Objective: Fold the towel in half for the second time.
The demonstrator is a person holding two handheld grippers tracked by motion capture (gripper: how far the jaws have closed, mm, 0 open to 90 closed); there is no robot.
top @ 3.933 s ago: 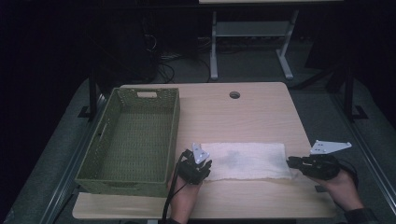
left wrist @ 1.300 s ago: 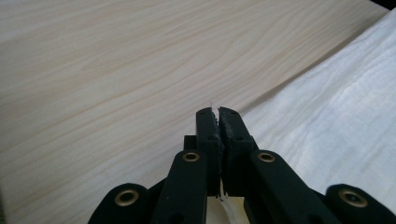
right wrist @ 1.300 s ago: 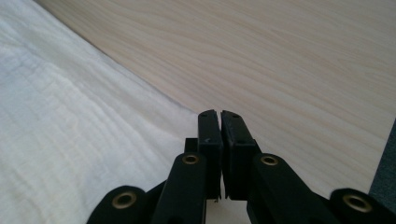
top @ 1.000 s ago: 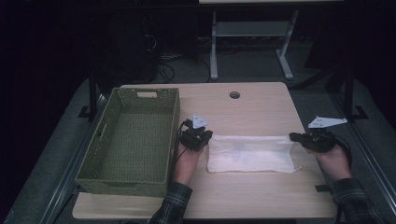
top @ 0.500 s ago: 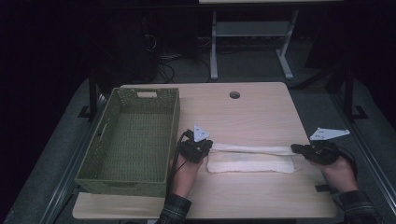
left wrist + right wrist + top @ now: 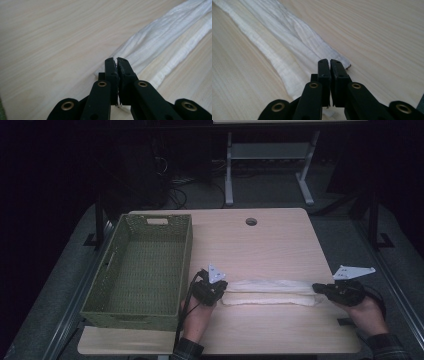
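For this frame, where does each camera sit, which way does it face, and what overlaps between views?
High view: above the person's side, facing forward and down on the table, basket, white cloth; both forearms, left gripper, right gripper show.
Left gripper view: rides the left gripper, looking along its shut jaws at the cloth's end.
Right gripper view: rides the right gripper, jaws shut on the opposite end.
Shared: the cloth and tabletop.

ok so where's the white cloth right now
In the high view the white cloth lies folded in a narrow strip near the table's front edge, stretched between the left gripper and right gripper, right of the green basket.
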